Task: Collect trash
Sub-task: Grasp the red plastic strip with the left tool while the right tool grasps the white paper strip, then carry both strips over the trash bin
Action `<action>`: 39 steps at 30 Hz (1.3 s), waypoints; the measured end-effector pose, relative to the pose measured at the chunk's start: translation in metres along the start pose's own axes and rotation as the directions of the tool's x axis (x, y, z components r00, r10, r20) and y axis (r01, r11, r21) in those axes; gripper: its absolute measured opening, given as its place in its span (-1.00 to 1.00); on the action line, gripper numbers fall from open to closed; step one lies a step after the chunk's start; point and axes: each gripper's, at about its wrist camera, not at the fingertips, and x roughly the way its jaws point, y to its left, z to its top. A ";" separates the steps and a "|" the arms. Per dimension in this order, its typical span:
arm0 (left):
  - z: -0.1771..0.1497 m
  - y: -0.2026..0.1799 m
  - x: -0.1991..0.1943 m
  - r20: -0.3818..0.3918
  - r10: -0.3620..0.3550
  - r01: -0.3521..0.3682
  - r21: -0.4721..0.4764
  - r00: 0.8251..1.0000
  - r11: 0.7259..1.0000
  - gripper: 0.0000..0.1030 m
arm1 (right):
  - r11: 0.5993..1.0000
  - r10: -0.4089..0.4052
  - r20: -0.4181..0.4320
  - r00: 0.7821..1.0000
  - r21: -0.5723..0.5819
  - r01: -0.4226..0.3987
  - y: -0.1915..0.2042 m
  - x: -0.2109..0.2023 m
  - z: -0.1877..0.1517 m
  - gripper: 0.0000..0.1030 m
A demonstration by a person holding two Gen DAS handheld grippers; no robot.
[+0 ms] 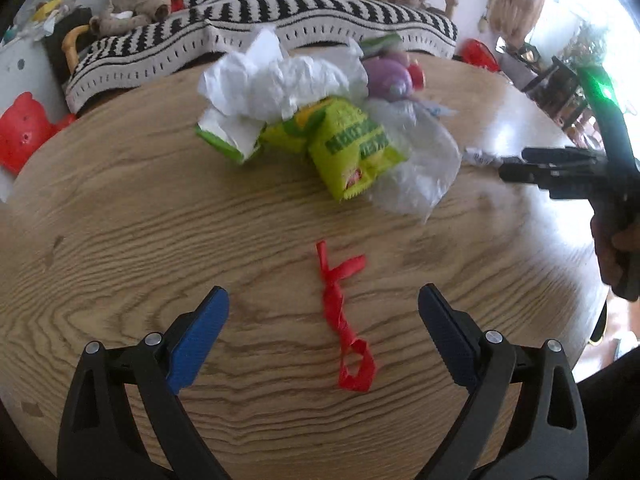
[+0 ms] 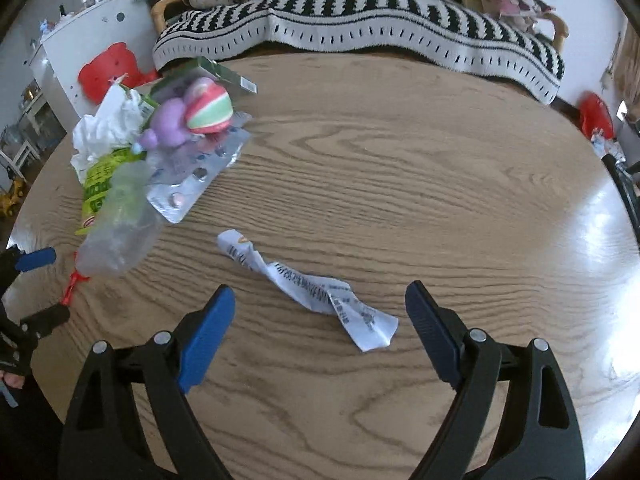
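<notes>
The left claw [image 1: 323,312] hangs above the round wooden bench [image 1: 120,208] with its blue-padded jaws spread wide and nothing between the pads; a twisted red ribbon [image 1: 344,320] lies on the wood in the gap beneath them. The right claw [image 2: 320,312] is likewise wide apart and empty, poised over a crumpled printed paper strip [image 2: 308,284] that lies flat on the bench. Farther off sits the trash heap: crumpled white paper [image 1: 276,76], a yellow-green snack wrapper [image 1: 348,144], a clear plastic bag [image 1: 420,160], a blister pack [image 2: 192,184], and a purple toy with a striped ball [image 2: 196,114]. In the right view, the heap lies far left. Beyond the bench's far edge stretches a black-and-white striped blanket [image 2: 360,12].
</notes>
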 end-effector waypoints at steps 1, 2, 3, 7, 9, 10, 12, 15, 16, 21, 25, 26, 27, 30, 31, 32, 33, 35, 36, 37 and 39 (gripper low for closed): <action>-0.004 0.000 0.002 -0.005 0.007 -0.007 0.008 1.000 1.000 0.79 | 1.000 -0.003 -0.009 1.000 -0.002 0.003 -0.001 0.003 0.000 0.58; -0.004 0.000 0.005 -0.013 0.008 -0.008 0.014 1.000 1.000 0.74 | 1.000 -0.016 -0.002 1.000 -0.017 0.016 0.000 0.003 0.000 0.45; -0.005 -0.002 0.006 -0.009 0.025 -0.025 0.028 1.000 0.999 0.70 | 0.999 -0.029 0.001 1.000 -0.029 0.029 0.000 0.002 -0.002 0.35; -0.007 -0.009 0.003 0.013 0.053 -0.054 0.066 0.998 0.996 0.02 | 0.998 -0.028 0.005 1.000 -0.062 0.028 0.003 -0.002 -0.004 -0.46; -0.005 -0.010 0.002 0.013 0.058 -0.059 0.074 0.998 0.996 -0.50 | 0.997 -0.019 0.000 1.000 -0.075 0.019 0.007 -0.004 -0.006 -0.58; -0.004 -0.010 0.002 0.010 0.062 -0.063 0.075 0.998 0.995 -0.79 | 0.997 -0.016 0.001 1.000 -0.080 0.016 0.008 -0.005 -0.008 -0.60; -0.003 -0.010 0.002 0.002 0.062 -0.062 0.065 0.998 0.996 -0.82 | 0.995 -0.027 0.003 1.000 -0.092 0.027 0.012 -0.006 -0.010 -0.60; -0.001 -0.012 0.001 -0.007 0.065 -0.064 0.057 0.998 0.996 -0.83 | 0.995 -0.031 0.016 0.999 -0.098 0.033 0.016 -0.012 -0.012 -0.61; 0.000 -0.013 0.002 -0.007 0.066 -0.066 0.058 0.998 0.996 -0.83 | 0.995 -0.029 0.023 0.999 -0.097 0.032 0.016 -0.016 -0.012 -0.61; 0.000 -0.017 -0.002 -0.002 0.077 -0.077 0.050 0.997 0.996 -0.83 | 0.998 -0.001 0.066 0.998 -0.055 0.004 0.012 -0.037 -0.012 -0.61; 0.007 -0.026 -0.012 0.026 0.081 -0.082 0.043 0.996 0.996 -0.83 | 1.000 0.006 0.095 0.995 -0.031 -0.004 0.007 -0.056 -0.016 -0.61; 0.010 -0.029 -0.014 0.035 0.081 -0.083 0.044 0.996 0.996 -0.83 | 1.000 0.006 0.103 0.995 -0.026 -0.004 0.005 -0.062 -0.019 -0.61; 0.013 -0.034 -0.018 0.047 0.078 -0.081 0.048 0.996 0.996 -0.83 | 1.000 0.003 0.108 0.994 -0.024 -0.001 0.003 -0.066 -0.021 -0.61; 0.020 -0.050 -0.024 0.071 0.065 -0.069 0.063 0.995 0.996 -0.83 | 1.000 -0.010 0.134 0.991 0.000 0.011 -0.008 -0.087 -0.033 -0.61; 0.023 -0.059 -0.027 0.081 0.059 -0.065 0.071 0.995 0.995 -0.83 | 1.000 -0.015 0.140 0.990 0.007 0.014 -0.012 -0.091 -0.035 -0.61; 0.026 -0.068 -0.029 0.088 0.052 -0.059 0.082 0.995 0.995 -0.83 | 1.000 -0.021 0.148 0.989 0.017 0.019 -0.017 -0.097 -0.039 -0.61; 0.029 -0.075 -0.030 0.093 0.045 -0.054 0.091 0.995 0.994 -0.83 | 0.999 -0.031 0.158 0.987 0.030 0.026 -0.024 -0.105 -0.044 -0.61; 0.035 -0.099 -0.032 0.105 0.023 -0.035 0.117 0.994 0.993 -0.83 | 0.997 -0.057 0.176 0.983 0.058 0.048 -0.038 -0.119 -0.054 -0.61; 0.039 -0.113 -0.033 0.109 0.009 -0.023 0.130 0.994 0.991 -0.83 | 0.995 -0.076 0.186 0.980 0.080 0.062 -0.047 -0.128 -0.061 -0.61; 0.041 -0.126 -0.033 0.112 -0.005 -0.011 0.143 0.994 0.990 -0.83 | 0.992 -0.098 0.193 0.976 0.100 0.079 -0.054 -0.137 -0.067 -0.61; 0.047 -0.152 -0.033 0.119 -0.033 0.012 0.173 0.992 0.985 -0.83 | 0.981 -0.154 0.207 0.966 0.151 0.124 -0.076 -0.155 -0.083 -0.61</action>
